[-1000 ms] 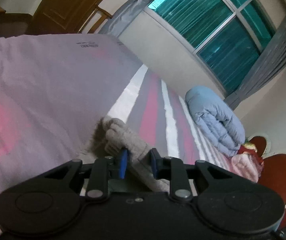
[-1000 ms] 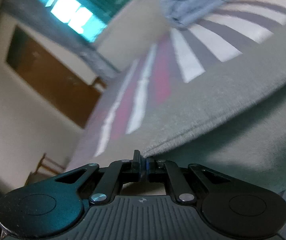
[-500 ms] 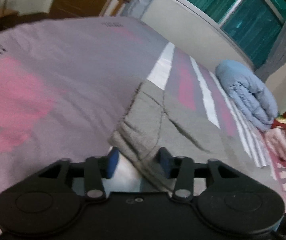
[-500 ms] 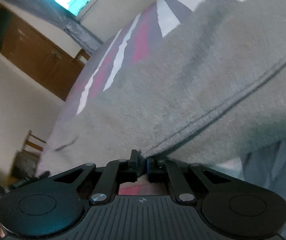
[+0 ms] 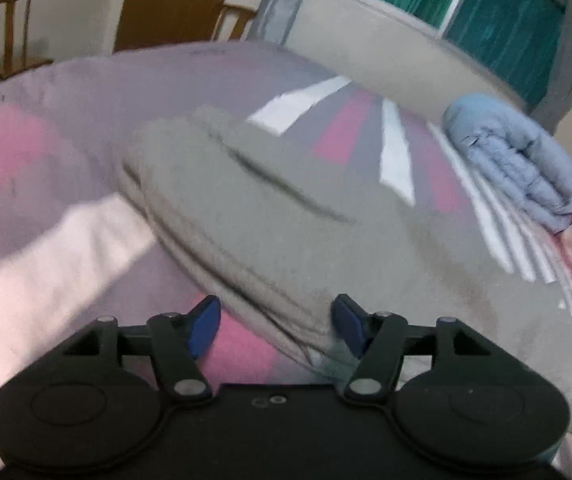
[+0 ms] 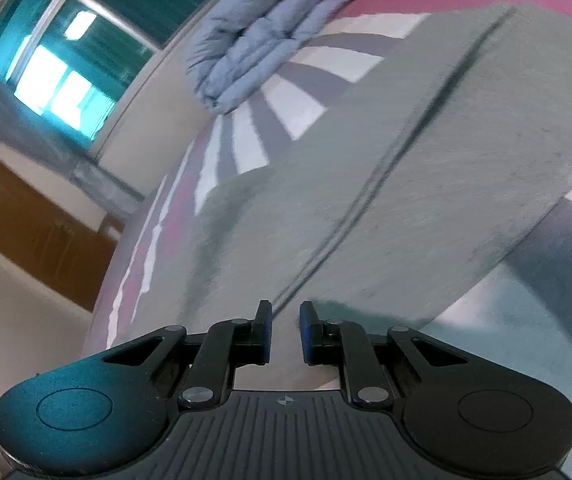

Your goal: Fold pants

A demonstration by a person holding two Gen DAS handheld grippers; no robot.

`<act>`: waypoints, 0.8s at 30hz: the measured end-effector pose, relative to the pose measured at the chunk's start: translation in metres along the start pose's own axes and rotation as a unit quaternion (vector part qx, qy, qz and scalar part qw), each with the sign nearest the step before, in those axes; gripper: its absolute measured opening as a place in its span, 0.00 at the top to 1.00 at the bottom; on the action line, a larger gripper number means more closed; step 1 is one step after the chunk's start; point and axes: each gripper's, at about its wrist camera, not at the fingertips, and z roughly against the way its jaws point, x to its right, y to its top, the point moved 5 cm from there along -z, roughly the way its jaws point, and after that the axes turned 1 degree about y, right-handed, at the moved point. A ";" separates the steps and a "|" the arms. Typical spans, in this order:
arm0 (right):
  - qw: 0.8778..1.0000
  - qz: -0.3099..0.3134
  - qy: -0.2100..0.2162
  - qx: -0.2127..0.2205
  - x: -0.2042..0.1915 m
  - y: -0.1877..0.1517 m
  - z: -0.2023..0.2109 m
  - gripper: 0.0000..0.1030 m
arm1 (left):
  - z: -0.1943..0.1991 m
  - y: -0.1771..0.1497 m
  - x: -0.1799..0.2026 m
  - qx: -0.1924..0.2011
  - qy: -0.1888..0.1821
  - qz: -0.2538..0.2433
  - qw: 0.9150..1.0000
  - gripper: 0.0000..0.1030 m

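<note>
Step looks like the release after a fold: grey pants (image 5: 286,208) lie flat in stacked layers on the striped bedsheet (image 5: 46,240), mid-bed, layered edge toward the left gripper.

Left gripper (image 5: 276,326): jaws opening, wide apart. The pants' near edge sits between them, resting against the right pad, not pinched.

Right gripper (image 6: 286,330): jaws opening, small gap. The cloth edge lies just beyond the tips, nothing clamped.

Next move, my read: back both grippers off without dragging the top layer, then check that the edges line up. If another fold is wanted, regrip a short end with both.

Containers: none in view. Only a rolled blue duvet (image 5: 513,160) at the far right of the bed, well apart from the pants.
</note>
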 end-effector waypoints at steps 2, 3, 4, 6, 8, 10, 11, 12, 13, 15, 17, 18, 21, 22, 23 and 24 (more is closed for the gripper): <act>1.000 -0.012 0.013 0.001 0.006 0.006 -0.005 0.66 | -0.006 -0.006 -0.007 0.005 -0.003 0.024 1.000 0.43; 1.000 -0.018 0.016 0.004 0.010 0.008 -0.009 0.64 | -0.006 -0.008 -0.010 0.008 -0.007 0.032 0.999 0.43; 1.000 -0.025 0.019 0.006 0.013 0.014 -0.013 0.64 | -0.007 -0.009 -0.011 0.011 -0.009 0.032 0.999 0.43; 0.999 -0.041 0.029 0.009 0.014 0.020 -0.023 0.64 | -0.007 -0.012 -0.009 0.018 -0.007 0.020 1.000 0.43; 0.999 -0.047 0.026 0.006 0.012 0.022 -0.033 0.64 | -0.007 -0.013 -0.008 0.023 -0.006 0.019 1.000 0.43; 0.999 -0.036 0.017 0.001 0.008 0.027 -0.039 0.65 | -0.004 -0.017 -0.009 0.026 -0.004 0.014 1.000 0.42; 1.000 -0.022 0.006 0.001 0.005 0.028 -0.040 0.84 | -0.004 -0.017 -0.009 0.027 -0.002 0.011 1.000 0.42; 1.000 -0.012 0.007 0.003 0.005 0.029 -0.035 0.94 | -0.003 -0.019 -0.009 0.027 -0.002 0.010 1.000 0.42; 1.000 -0.004 0.015 0.012 0.000 0.028 -0.030 0.94 | -0.002 -0.019 -0.009 0.027 -0.003 0.011 1.000 0.42; 0.999 0.039 0.018 0.032 -0.012 0.023 -0.007 0.95 | -0.002 -0.020 -0.010 0.027 -0.006 0.012 1.000 0.42; 0.997 0.056 0.022 0.041 -0.016 0.014 0.019 0.95 | -0.003 -0.020 -0.009 0.028 -0.007 0.013 0.999 0.42; 0.997 0.055 0.024 0.043 -0.014 0.008 0.029 0.95 | -0.003 -0.019 -0.008 0.028 -0.007 0.013 0.999 0.42; 0.999 0.047 0.004 0.027 -0.003 -0.009 0.028 0.95 | -0.003 -0.019 -0.008 0.029 -0.007 0.013 0.999 0.42; 0.999 0.038 -0.008 0.014 0.007 -0.014 0.020 0.95 | -0.003 -0.018 -0.008 0.028 -0.008 0.014 0.999 0.42; 1.000 0.016 -0.012 -0.003 0.018 -0.019 0.011 0.95 | -0.003 -0.018 -0.008 0.028 -0.009 0.016 0.999 0.42; 1.000 -0.008 0.001 -0.005 0.026 -0.020 0.009 0.95 | -0.003 -0.018 -0.009 0.028 -0.009 0.018 0.999 0.42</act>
